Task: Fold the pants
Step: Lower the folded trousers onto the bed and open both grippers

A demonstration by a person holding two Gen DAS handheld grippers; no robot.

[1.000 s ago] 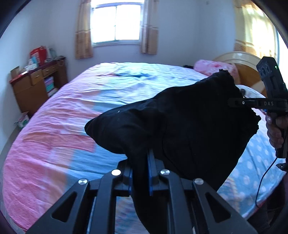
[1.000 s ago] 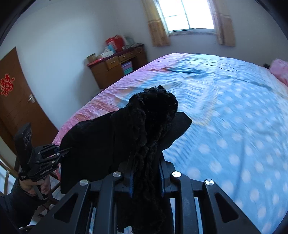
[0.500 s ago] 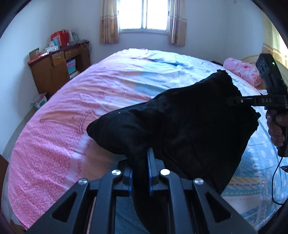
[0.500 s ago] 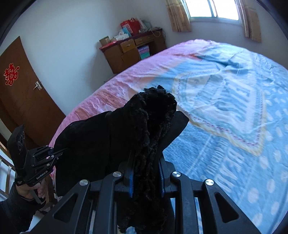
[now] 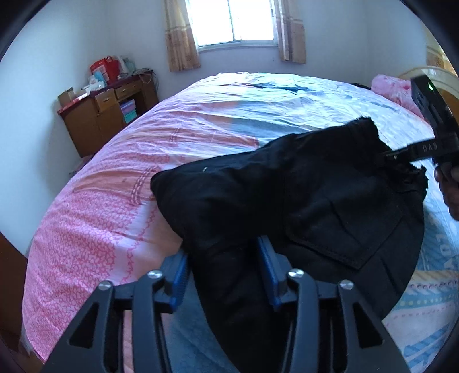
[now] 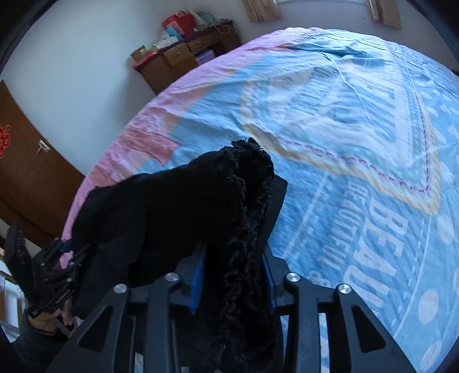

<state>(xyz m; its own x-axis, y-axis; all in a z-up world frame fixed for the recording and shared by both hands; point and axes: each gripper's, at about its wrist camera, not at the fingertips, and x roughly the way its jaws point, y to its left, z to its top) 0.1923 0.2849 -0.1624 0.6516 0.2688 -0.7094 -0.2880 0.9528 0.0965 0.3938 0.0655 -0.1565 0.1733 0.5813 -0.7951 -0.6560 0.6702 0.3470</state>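
Black pants (image 5: 301, 200) hang folded between my two grippers above the bed, a back pocket facing the left wrist camera. My left gripper (image 5: 223, 258) stands open, its blue pads apart on either side of the cloth. My right gripper (image 6: 232, 266) also has its blue pads apart around the frayed hem bunch (image 6: 246, 200). The right gripper shows in the left wrist view (image 5: 393, 156) at the pants' far edge. The left gripper shows in the right wrist view (image 6: 74, 252) at the pants' left end.
The bed (image 5: 114, 186) with a pink and blue cover (image 6: 358, 129) lies below. A wooden cabinet (image 5: 106, 114) with boxes stands by the wall left of the window (image 5: 235, 23). A pink pillow (image 5: 393, 89) lies at the headboard. A brown door (image 6: 25, 178) is at left.
Both grippers have lowered toward the bed with the pants. Both sets of jaws, shut tight on the cloth before, now stand apart.
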